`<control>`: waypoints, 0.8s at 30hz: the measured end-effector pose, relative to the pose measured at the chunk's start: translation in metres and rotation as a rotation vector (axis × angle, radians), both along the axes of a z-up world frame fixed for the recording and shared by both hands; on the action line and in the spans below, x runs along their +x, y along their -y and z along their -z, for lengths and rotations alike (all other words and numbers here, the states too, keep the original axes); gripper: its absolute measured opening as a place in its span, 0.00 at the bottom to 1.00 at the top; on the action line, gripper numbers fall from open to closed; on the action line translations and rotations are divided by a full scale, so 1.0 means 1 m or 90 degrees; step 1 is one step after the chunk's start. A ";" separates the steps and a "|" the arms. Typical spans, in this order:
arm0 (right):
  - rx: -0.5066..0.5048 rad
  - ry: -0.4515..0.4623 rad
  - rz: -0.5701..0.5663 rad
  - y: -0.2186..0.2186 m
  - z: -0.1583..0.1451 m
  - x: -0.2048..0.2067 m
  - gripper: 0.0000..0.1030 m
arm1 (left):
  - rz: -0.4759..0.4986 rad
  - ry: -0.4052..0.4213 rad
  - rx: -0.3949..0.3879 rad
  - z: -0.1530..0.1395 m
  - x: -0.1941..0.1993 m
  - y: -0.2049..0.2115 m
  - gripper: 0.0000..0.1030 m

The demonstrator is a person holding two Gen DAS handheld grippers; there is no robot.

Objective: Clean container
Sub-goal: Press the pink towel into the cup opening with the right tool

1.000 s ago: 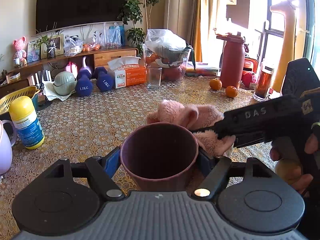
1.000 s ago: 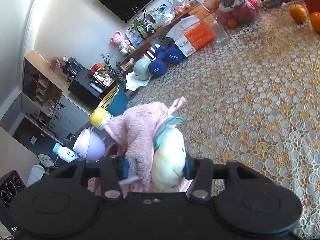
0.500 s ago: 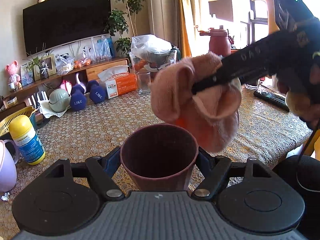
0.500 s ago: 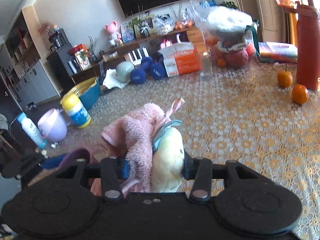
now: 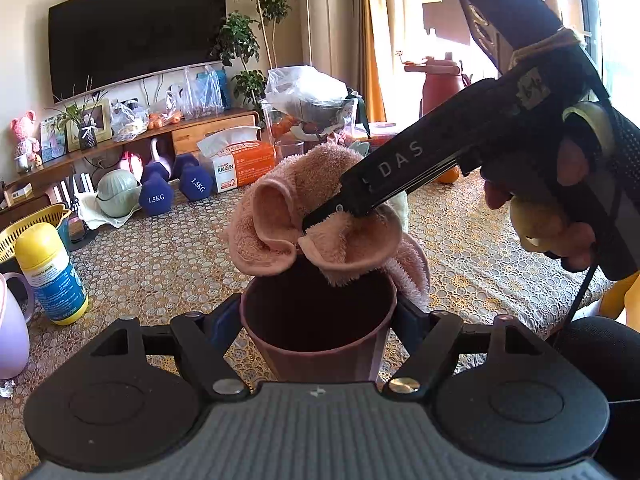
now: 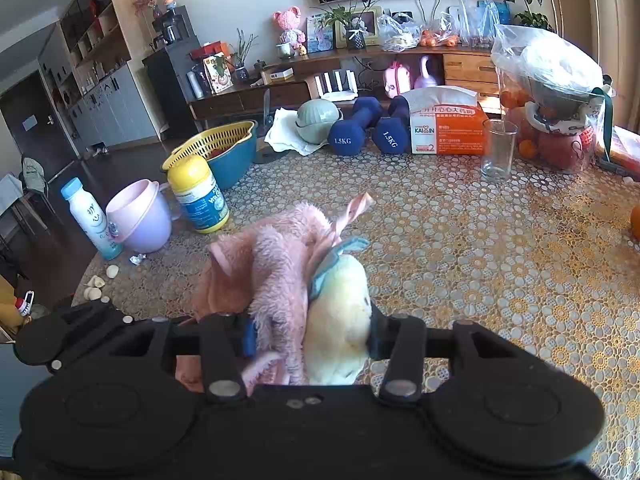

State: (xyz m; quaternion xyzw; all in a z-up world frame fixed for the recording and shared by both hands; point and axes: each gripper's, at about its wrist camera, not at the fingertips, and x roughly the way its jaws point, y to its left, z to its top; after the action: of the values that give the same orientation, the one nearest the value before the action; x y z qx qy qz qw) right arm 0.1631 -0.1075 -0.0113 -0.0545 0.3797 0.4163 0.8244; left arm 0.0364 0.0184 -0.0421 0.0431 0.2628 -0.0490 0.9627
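Note:
A dark maroon cup point(image 5: 316, 320) stands upright between the fingers of my left gripper point(image 5: 318, 314), which is shut on its sides. My right gripper point(image 5: 320, 216) comes in from the upper right, held by a person's hand point(image 5: 560, 216). It is shut on a fluffy pink cloth point(image 5: 272, 224) bunched just above the cup's mouth, and the cloth's lower folds hang over the far rim. In the right wrist view the pink cloth point(image 6: 280, 272), with a pale cream part and blue trim, fills the right gripper point(image 6: 310, 336).
The table point(image 5: 168, 248) has a lace-patterned cover. At the left stand a yellow-capped bottle point(image 5: 52, 276) and a lilac cup point(image 5: 12, 340). Blue dumbbells point(image 5: 156, 196), a tissue box point(image 5: 244, 164), a glass point(image 6: 498, 152) and a yellow-and-blue basket point(image 6: 216, 152) line the back.
My right gripper lifted the pink cloth off the table behind the cup, rolled level, and brought the cloth over the cup's mouth. The left gripper kept the cup in its grip.

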 end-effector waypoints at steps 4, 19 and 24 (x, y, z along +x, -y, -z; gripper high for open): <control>0.015 -0.040 0.012 0.000 0.013 0.013 0.45 | -0.007 0.001 -0.011 -0.001 0.000 -0.003 0.75; 0.034 -0.067 0.117 0.041 0.031 0.017 0.44 | -0.029 0.004 -0.113 0.000 -0.018 -0.045 0.75; 0.087 -0.063 0.060 0.014 0.013 0.010 0.44 | -0.041 0.004 -0.128 0.000 -0.027 -0.056 0.75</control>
State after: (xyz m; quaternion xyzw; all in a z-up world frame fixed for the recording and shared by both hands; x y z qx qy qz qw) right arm 0.1736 -0.1214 -0.0241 0.0406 0.3927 0.4046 0.8249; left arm 0.0093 0.0742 -0.0421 -0.0619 0.2545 -0.0438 0.9641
